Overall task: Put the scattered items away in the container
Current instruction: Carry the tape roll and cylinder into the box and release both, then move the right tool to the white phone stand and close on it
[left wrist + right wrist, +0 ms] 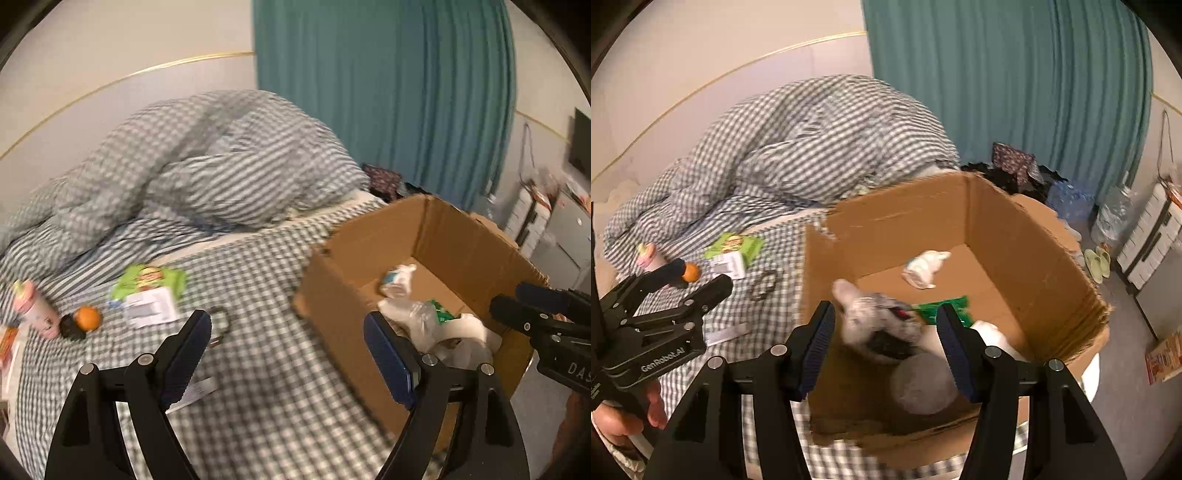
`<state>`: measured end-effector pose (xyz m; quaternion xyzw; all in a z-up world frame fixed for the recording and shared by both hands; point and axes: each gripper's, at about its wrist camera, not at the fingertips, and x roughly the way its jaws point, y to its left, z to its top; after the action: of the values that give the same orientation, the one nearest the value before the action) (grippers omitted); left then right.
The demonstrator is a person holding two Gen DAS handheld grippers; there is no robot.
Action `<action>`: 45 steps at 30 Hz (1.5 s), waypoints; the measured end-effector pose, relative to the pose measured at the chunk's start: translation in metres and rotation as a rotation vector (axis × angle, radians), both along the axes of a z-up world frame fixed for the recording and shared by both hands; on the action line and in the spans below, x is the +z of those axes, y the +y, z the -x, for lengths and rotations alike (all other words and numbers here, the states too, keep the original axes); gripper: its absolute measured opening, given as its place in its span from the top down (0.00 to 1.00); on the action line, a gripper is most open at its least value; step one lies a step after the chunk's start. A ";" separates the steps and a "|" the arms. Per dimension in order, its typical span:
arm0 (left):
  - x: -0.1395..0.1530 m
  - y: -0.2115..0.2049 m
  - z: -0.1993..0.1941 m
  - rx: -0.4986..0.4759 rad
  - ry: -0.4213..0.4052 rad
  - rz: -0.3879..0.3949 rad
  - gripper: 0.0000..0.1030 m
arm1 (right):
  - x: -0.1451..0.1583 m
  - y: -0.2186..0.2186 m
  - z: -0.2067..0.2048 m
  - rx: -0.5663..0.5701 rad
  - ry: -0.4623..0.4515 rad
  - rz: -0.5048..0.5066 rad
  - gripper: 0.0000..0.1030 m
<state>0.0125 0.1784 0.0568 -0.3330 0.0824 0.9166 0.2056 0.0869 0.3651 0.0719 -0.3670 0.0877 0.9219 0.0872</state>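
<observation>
On the checked bedspread (pixel 258 280), seen from the left wrist, the left gripper (pixel 288 332) stands wide with nothing between its pads. The cardboard box (pixel 343 295) sits to its right, already holding a white wad and crumpled plastic with a bit of green. Several things lie loose on the bed: a green packet (pixel 151 278) with a white label, an orange ball (pixel 88 317) beside a small dark object, a pink bottle (pixel 35 308) lying tilted, and a dark metal clip (pixel 219 325) just beyond the left finger. The right gripper (pixel 517 299) shows at the box's right edge.

From the right wrist, the right gripper (pixel 884 332) hangs over the box (pixel 1015 236), jaws partly apart, and a blurred grey-and-white bundle (pixel 882 325) lies between them without being pressed; it looks just released. The left gripper (pixel 701 277) points toward the ball (pixel 690 272).

I judge a drop-off is finishing here. Next, the left gripper would need to reach a loose thing, probably the clip or ball, and close on it squarely.
</observation>
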 end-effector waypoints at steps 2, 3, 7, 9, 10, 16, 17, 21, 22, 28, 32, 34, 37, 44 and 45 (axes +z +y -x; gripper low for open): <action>0.004 -0.026 -0.005 0.036 0.003 -0.008 0.14 | 0.003 -0.018 0.001 0.022 0.006 -0.005 0.45; 0.007 -0.040 -0.007 0.056 0.004 -0.012 0.14 | 0.004 -0.029 0.001 0.035 0.010 -0.008 0.45; 0.011 -0.099 -0.016 0.137 0.018 -0.010 0.11 | 0.008 -0.074 0.010 0.087 0.020 -0.013 0.45; 0.009 -0.128 -0.018 0.183 0.025 -0.007 0.10 | 0.009 -0.098 0.016 0.120 0.028 -0.014 0.45; 0.007 -0.140 -0.019 0.200 0.023 -0.006 0.10 | 0.009 -0.107 0.018 0.131 0.033 -0.014 0.45; -0.009 -0.216 -0.014 0.326 -0.010 -0.016 0.10 | -0.003 -0.161 0.043 0.186 0.033 0.008 0.41; -0.012 -0.227 -0.013 0.345 -0.015 -0.015 0.10 | -0.005 -0.169 0.048 0.193 0.025 0.006 0.41; -0.030 -0.267 -0.005 0.411 -0.047 -0.024 0.10 | -0.017 -0.197 0.067 0.230 -0.005 -0.003 0.41; -0.036 -0.274 -0.002 0.423 -0.060 -0.026 0.10 | -0.021 -0.203 0.072 0.238 -0.014 -0.005 0.41; -0.075 -0.297 0.022 0.468 -0.122 -0.010 0.10 | -0.048 -0.231 0.099 0.275 -0.072 -0.030 0.41; -0.099 -0.303 0.037 0.478 -0.161 -0.007 0.10 | -0.071 -0.235 0.119 0.277 -0.123 -0.027 0.41; -0.110 -0.305 0.044 0.477 -0.172 -0.010 0.10 | -0.081 -0.235 0.128 0.276 -0.143 -0.024 0.41; -0.126 -0.307 0.056 0.475 -0.188 -0.002 0.10 | -0.098 -0.232 0.140 0.274 -0.167 -0.004 0.41; -0.149 -0.319 0.085 0.474 -0.214 -0.002 0.10 | -0.128 -0.233 0.168 0.285 -0.206 0.013 0.41; -0.151 -0.321 0.090 0.476 -0.214 -0.001 0.10 | -0.131 -0.234 0.173 0.292 -0.209 0.017 0.41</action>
<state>-0.0778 -0.1423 -0.0939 -0.4379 -0.0207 0.8987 -0.0081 -0.0860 0.1309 -0.0593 -0.4705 0.0318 0.8808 -0.0422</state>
